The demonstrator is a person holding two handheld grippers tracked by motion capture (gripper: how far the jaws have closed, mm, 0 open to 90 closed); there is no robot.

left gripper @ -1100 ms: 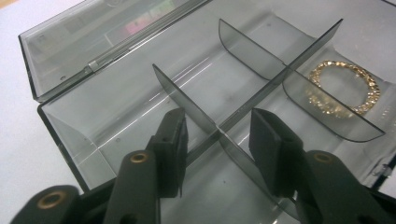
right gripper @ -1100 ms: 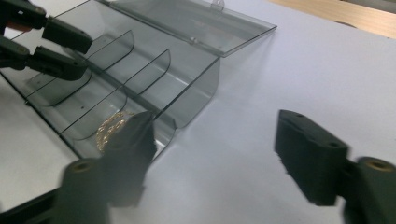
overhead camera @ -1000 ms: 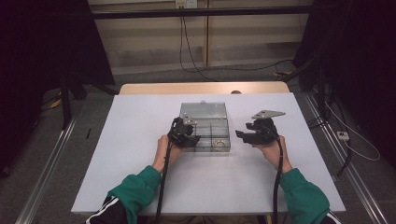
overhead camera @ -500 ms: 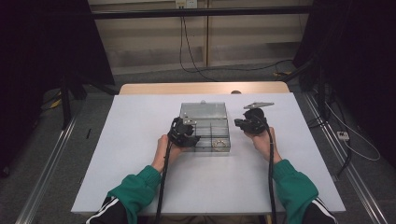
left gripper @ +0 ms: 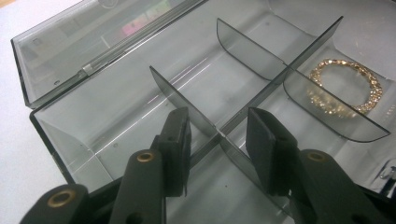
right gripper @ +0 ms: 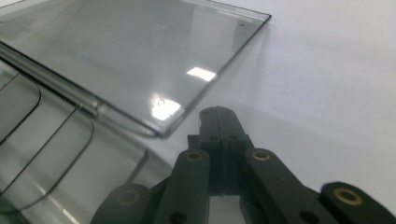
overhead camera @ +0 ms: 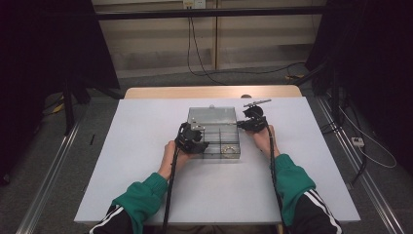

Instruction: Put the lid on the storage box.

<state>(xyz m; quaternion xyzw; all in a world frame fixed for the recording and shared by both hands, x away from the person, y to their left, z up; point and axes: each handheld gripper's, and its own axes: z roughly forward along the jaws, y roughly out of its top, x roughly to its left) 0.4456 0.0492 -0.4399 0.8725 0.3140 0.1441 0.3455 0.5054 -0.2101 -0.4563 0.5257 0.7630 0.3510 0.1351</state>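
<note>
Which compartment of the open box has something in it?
The near-right compartment of the clear box: a gold bracelet lies in it, beyond the curved divider. The other compartments in sight look empty.

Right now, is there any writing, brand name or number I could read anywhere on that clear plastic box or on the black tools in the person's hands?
None can be read.
Clear smoky plastic compartment box: no lettering; its open lid carries only glare and a blurred coloured reflection.
Gold beaded bracelet in a corner compartment: no tag.
Black left gripper and black right gripper: no markings legible.
White table: plain.
</note>
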